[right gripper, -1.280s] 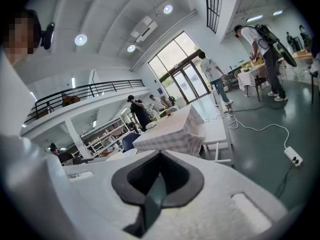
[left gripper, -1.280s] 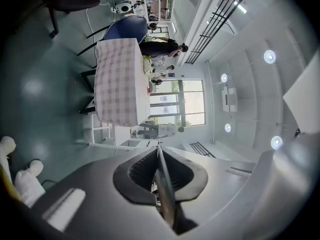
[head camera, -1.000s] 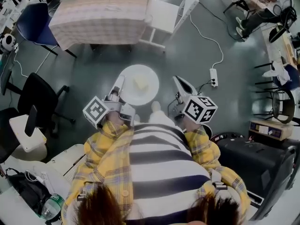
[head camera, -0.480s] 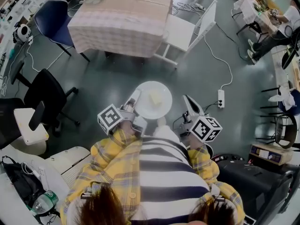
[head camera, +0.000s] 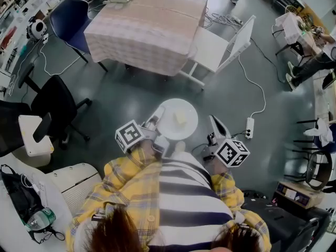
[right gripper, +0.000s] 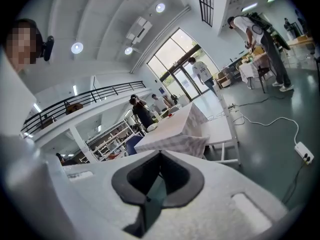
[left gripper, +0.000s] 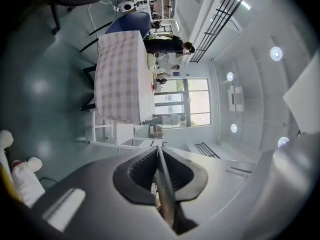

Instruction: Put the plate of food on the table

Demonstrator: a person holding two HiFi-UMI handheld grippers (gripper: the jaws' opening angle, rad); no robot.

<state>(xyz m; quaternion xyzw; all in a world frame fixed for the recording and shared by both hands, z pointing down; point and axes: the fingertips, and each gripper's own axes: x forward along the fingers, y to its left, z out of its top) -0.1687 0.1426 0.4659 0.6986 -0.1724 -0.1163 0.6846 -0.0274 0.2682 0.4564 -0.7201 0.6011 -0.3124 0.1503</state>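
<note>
The left gripper (head camera: 155,121) is clenched on the near-left rim of the plate (head camera: 177,118), carrying it level out in front of the person. The right gripper (head camera: 212,121) has its jaws pressed together on nothing and rides just to the plate's right, not touching it.

Over the last second the table (head camera: 147,28) with its checked cloth has slid further into sight ahead of both grippers, and the white chair (head camera: 218,49) ahead of the right one has come with it. The plate sits in the grip as before. So this looks like the walk over, with the set-down not yet started and open floor still to cross.

The food (head camera: 181,117) is a pale yellow lump, and what it is I cannot tell. The left gripper view shows the plate only edge-on. The person's sleeves hide both hands.
</note>
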